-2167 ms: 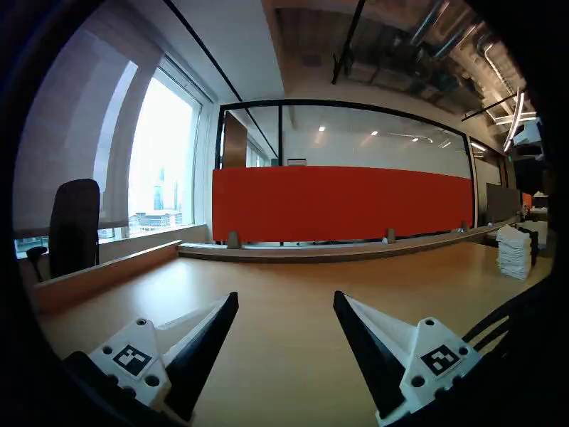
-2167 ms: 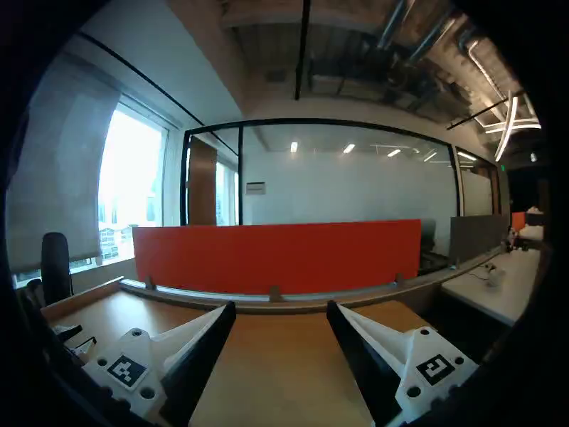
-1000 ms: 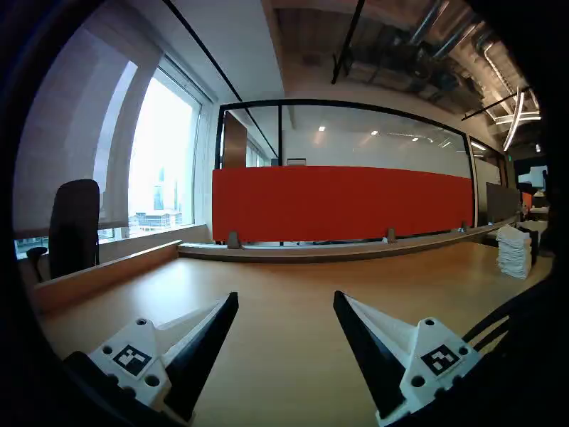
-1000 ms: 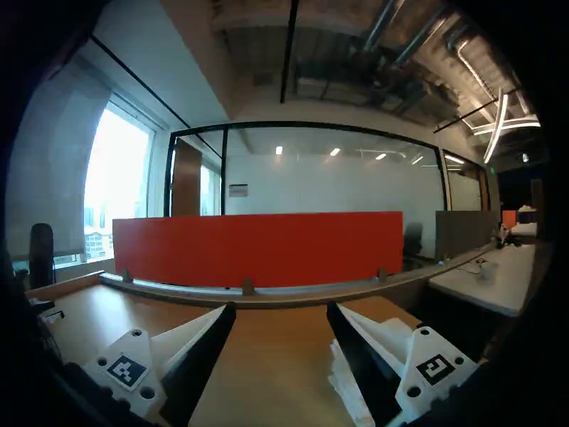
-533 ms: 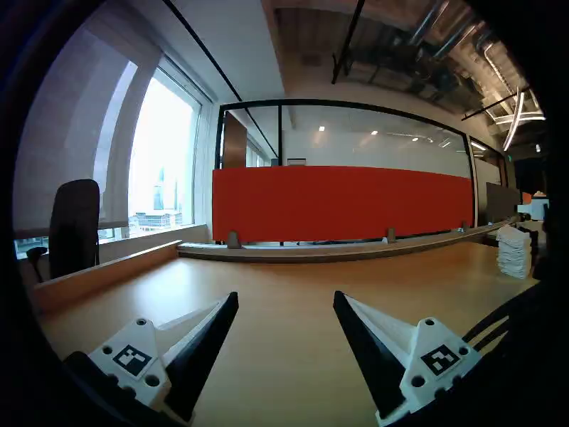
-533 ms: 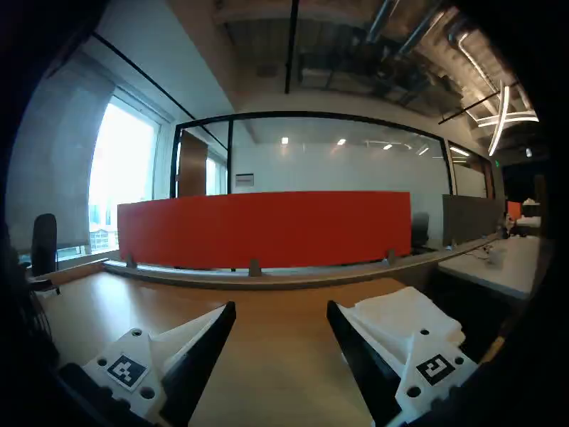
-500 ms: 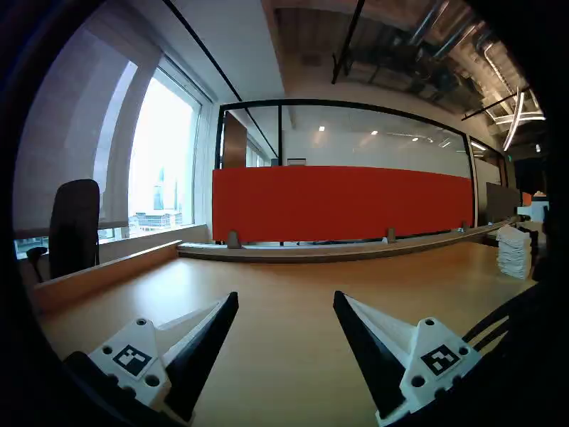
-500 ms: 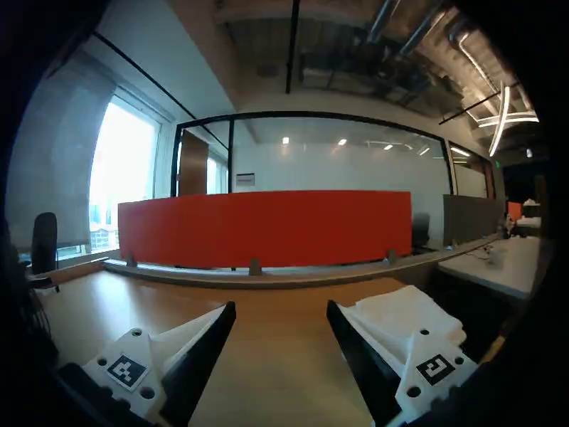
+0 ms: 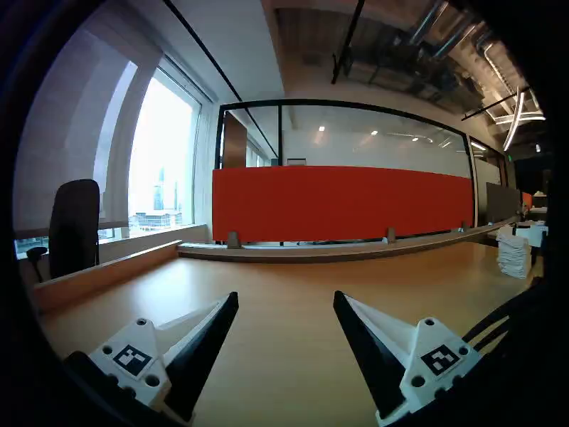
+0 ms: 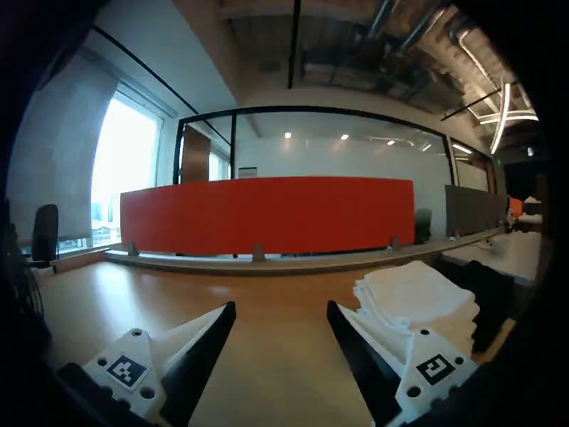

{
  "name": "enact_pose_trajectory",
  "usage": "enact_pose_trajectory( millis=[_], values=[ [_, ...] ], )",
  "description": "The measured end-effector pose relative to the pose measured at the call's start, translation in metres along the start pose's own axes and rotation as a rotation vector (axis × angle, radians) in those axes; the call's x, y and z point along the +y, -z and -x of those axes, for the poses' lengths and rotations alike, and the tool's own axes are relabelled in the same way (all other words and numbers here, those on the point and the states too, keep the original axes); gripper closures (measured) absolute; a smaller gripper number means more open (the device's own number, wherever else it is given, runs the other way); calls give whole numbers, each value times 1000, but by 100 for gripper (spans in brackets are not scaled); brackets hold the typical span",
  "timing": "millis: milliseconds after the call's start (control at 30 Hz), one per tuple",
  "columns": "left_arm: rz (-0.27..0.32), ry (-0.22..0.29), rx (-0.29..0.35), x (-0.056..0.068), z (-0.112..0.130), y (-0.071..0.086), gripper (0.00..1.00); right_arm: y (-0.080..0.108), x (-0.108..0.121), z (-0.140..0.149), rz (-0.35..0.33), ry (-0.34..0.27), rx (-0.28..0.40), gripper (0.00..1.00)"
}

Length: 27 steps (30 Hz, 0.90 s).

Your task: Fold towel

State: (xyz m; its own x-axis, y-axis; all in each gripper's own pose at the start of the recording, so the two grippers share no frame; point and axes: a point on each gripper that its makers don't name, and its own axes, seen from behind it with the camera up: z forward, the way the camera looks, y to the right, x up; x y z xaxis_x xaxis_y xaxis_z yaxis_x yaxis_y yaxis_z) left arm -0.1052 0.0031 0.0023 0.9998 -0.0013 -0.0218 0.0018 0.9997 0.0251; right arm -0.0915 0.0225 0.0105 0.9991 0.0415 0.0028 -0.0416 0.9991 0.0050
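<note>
A stack of folded white towels (image 10: 416, 299) rests on the wooden desk at the right of the right gripper view, just beyond the right finger. My right gripper (image 10: 281, 307) is open above the desk with nothing between its fingers. In the left gripper view the same white stack (image 9: 513, 256) stands far off at the right edge of the desk. My left gripper (image 9: 284, 297) is open and empty, low over the bare wood.
The wooden desk (image 9: 284, 285) ends at a red divider panel (image 9: 341, 203) with a glass wall behind. A black office chair (image 9: 73, 224) stands at the left by the window. A dark item (image 10: 491, 292) lies right of the towel stack.
The right gripper has lowered and moved toward the towel stack, which rose into view and now looks larger beside its right finger. The left gripper has stayed still.
</note>
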Motion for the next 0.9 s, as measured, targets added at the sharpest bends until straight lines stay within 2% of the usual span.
enact_pose_trajectory(
  millis=[500,900],
  values=[
    [0,0,0,0,0,0,1,-2,0,19,9,22,-9,1],
    [0,0,0,0,1,0,1,0,-1,18,21,32,1,1]
  ],
)
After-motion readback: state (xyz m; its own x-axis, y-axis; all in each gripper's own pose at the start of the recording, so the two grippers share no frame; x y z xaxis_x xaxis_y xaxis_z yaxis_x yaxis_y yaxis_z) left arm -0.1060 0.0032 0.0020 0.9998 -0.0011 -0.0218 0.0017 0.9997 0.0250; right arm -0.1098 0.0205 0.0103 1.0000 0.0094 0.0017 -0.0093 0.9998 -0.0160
